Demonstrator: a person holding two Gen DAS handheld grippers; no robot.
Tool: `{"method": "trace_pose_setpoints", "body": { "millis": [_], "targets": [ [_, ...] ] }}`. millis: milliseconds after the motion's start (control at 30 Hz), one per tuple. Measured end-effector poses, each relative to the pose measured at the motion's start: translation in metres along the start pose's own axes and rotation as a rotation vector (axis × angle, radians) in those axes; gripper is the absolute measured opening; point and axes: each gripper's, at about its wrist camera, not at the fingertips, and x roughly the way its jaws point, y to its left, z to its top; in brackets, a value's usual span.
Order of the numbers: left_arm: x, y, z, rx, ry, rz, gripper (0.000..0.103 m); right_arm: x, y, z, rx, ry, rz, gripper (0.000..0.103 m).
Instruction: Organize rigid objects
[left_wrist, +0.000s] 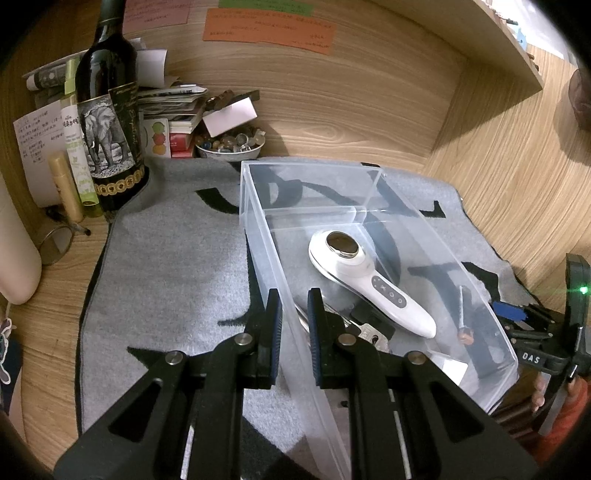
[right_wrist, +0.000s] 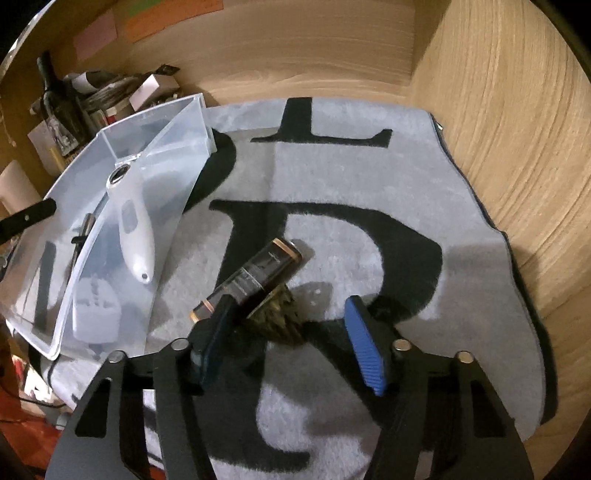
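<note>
A clear plastic bin (left_wrist: 258, 206) stands on a grey mat with black letters (left_wrist: 166, 258). Inside lie a white handheld device (left_wrist: 369, 284), keys (left_wrist: 373, 336), a small figurine (left_wrist: 465, 328) and a white adapter (right_wrist: 96, 314). My left gripper (left_wrist: 295, 321) is shut on the bin's near left wall. My right gripper (right_wrist: 291, 332) is open over the mat (right_wrist: 369, 177), its jaws on either side of a dark brush with a gold-trimmed handle (right_wrist: 255, 277) and bristles below. The bin (right_wrist: 166, 122) is at the left in the right wrist view.
A wine bottle with an elephant label (left_wrist: 107, 122), a spray bottle (left_wrist: 77, 147), papers, boxes and a bowl of glass stones (left_wrist: 229, 144) crowd the back left corner. Wooden walls (left_wrist: 498, 166) close in behind and at the right. Glasses (left_wrist: 55, 240) lie at the mat's left.
</note>
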Motion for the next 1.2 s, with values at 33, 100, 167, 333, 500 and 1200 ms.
{"method": "trace_pose_setpoints", "body": {
  "millis": [33,100,167,333,500,1200],
  "targets": [
    [0.0,0.0,0.0,0.0,0.0,0.0,0.013,0.0,-0.001,0.001,0.0,-0.002,0.008,0.047],
    [0.0,0.0,0.0,0.0,0.0,0.0,0.013,0.001,-0.002,0.002,0.004,-0.003,0.024,0.04],
    [0.0,0.0,0.0,0.0,0.0,0.0,0.013,0.002,-0.003,0.004,0.013,-0.002,0.043,0.03],
    [0.0,0.0,0.0,0.001,0.0,0.0,0.013,-0.002,-0.003,0.006,0.02,-0.02,0.018,0.03],
    [-0.001,0.001,-0.001,0.0,0.0,-0.001,0.013,-0.016,0.004,0.017,0.002,-0.068,0.025,0.029],
    [-0.001,0.001,-0.001,0.002,0.0,-0.001,0.013,-0.04,0.094,0.078,-0.241,-0.228,0.18,0.03]
  ]
}}
